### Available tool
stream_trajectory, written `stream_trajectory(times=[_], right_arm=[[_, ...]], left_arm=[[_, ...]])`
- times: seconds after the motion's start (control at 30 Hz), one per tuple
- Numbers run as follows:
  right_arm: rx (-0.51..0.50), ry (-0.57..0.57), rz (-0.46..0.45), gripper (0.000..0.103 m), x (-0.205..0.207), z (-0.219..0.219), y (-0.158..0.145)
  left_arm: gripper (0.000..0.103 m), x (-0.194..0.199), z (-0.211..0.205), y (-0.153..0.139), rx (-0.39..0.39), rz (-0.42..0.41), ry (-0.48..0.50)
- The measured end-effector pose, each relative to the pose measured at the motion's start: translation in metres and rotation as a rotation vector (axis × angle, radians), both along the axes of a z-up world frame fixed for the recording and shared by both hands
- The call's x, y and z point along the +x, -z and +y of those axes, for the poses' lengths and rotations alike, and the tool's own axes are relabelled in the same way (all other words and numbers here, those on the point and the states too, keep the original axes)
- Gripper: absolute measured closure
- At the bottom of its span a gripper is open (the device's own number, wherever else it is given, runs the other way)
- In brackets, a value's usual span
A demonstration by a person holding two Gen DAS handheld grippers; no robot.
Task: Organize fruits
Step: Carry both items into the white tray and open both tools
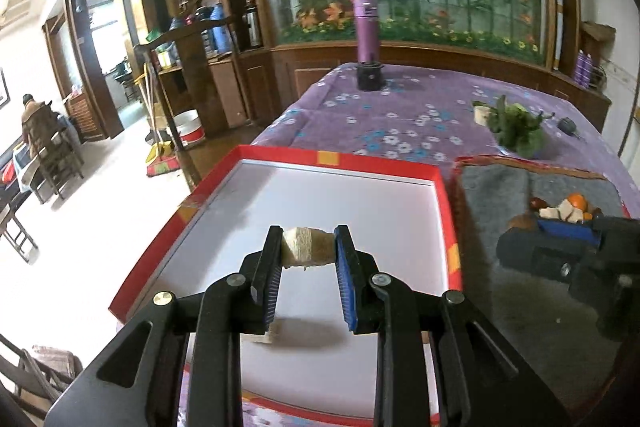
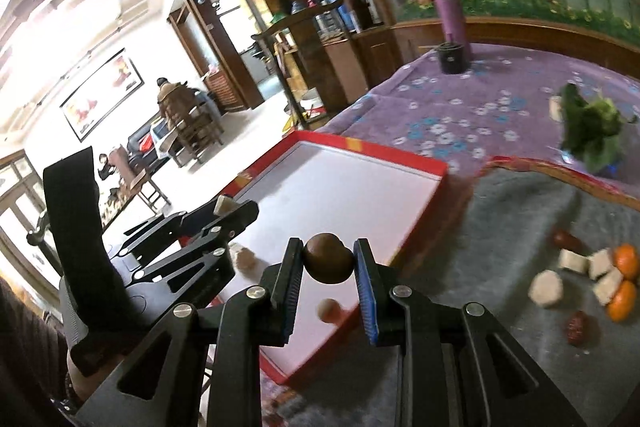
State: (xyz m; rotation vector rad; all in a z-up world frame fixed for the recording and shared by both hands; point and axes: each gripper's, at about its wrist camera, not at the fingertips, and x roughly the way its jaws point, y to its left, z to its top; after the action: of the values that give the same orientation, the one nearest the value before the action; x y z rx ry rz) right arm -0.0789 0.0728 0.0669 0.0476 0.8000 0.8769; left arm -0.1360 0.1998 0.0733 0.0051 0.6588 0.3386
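My left gripper (image 1: 308,247) is shut on a pale beige chunk (image 1: 307,247) and holds it above the white floor of the red-rimmed tray (image 1: 340,158). The left gripper also shows in the right wrist view (image 2: 228,207), holding the chunk (image 2: 223,204). My right gripper (image 2: 329,259) is shut on a brown round fruit (image 2: 328,258) over the tray's right rim (image 2: 372,147). In the tray lie a small round fruit (image 2: 329,310) and a beige piece (image 2: 245,259). On the grey cloth (image 2: 500,227) lie oranges (image 2: 626,261), beige chunks (image 2: 546,287) and red dates (image 2: 578,327).
The table has a purple flowered cloth (image 1: 400,115). A purple bottle (image 1: 366,27) stands on a black base at the far end. Leafy greens (image 1: 516,127) and a small cup lie right of centre. The table's left edge drops to the floor beside the tray.
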Motion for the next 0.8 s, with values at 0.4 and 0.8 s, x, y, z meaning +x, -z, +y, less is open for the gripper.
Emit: stream_trajectory(times=[0.4,0.8], right_arm=[[-0.064,-0.062,0.032,0.077,-0.009,0.037,0.025],[-0.137,-0.098,0.071,0.074,-0.009,0.052,0.053]], left_arm=[[0.08,0.002,0.017,0.015,-0.022,0.021,-0.028],[0.077,0.006,0.032,0.044,-0.035,0.115,-0.094]])
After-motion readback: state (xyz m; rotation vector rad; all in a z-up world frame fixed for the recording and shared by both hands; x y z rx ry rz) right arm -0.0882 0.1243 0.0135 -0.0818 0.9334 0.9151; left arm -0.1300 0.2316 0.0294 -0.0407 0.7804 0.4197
